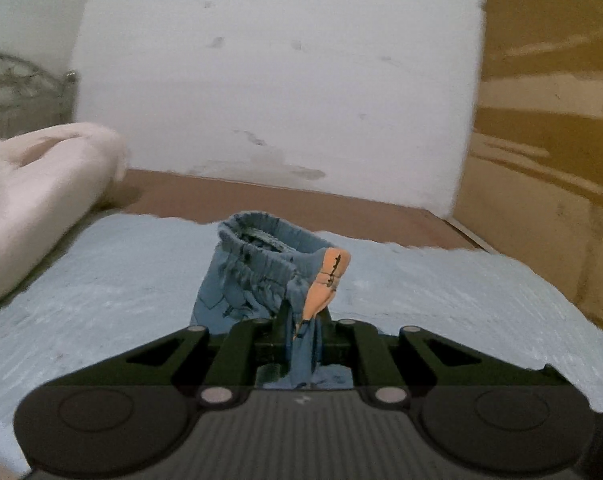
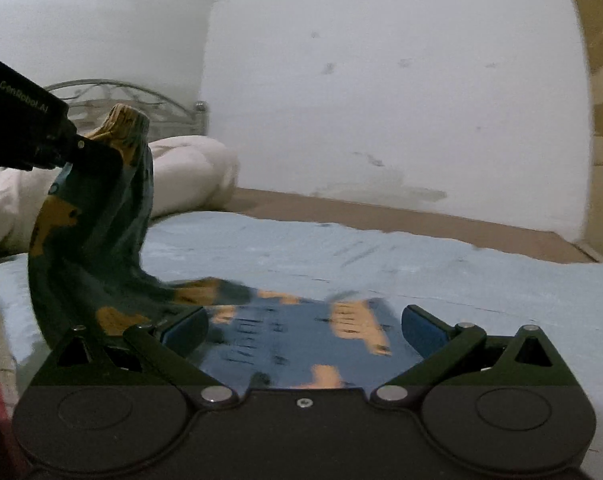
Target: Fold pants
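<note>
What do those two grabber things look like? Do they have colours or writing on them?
Both are mostly black. The left gripper has angled black link bars, silver round rivets and a ribbed grey panel at the back. The right gripper looks alike, with blue pads on its fingers and a small screw in the middle. From the right view, the left one's body shows white lettering. No cables or sleeves show.

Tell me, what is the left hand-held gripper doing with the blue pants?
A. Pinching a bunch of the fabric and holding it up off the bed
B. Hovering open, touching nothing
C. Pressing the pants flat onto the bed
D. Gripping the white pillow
A: the left hand-held gripper is closed on a bunch of the blue pants, which hang from it above the light blue bed cover.
</note>
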Demonstrator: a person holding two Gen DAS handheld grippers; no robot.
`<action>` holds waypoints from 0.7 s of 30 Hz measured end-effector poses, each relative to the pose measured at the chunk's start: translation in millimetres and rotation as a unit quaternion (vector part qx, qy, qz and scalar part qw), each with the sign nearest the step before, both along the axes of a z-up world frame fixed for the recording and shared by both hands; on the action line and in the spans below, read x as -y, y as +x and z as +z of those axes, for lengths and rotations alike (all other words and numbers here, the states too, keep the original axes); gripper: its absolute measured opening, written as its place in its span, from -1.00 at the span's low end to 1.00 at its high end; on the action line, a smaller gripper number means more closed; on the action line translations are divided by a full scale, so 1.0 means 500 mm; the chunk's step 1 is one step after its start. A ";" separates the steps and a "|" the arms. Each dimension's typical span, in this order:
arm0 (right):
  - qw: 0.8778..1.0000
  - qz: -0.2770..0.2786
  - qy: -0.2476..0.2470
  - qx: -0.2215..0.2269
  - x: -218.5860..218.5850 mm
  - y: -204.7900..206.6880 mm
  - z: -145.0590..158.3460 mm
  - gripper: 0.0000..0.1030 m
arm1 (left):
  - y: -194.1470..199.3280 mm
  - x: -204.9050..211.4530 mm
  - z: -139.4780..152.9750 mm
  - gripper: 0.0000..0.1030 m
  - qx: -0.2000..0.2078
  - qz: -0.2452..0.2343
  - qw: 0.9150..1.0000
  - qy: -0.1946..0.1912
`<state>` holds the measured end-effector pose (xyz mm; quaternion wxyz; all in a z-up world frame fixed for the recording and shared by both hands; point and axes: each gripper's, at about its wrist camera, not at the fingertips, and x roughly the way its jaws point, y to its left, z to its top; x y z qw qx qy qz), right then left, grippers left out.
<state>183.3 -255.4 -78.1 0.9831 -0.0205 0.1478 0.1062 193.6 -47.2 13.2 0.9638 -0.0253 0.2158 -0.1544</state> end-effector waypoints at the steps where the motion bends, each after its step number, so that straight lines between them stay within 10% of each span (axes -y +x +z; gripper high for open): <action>1: 1.000 -0.015 -0.001 -0.002 0.016 -0.005 0.001 0.99 | 0.007 0.023 -0.004 -0.80 -0.002 -0.013 1.000 0.007; 11: 0.993 -0.113 -0.006 -0.043 0.144 -0.055 -0.032 0.99 | 0.075 0.213 -0.121 -0.57 -0.084 -0.097 0.989 0.071; 21: 0.989 -0.133 0.012 -0.068 0.170 -0.065 -0.064 0.99 | 0.031 0.103 -0.109 0.85 -0.114 -0.088 0.989 -0.013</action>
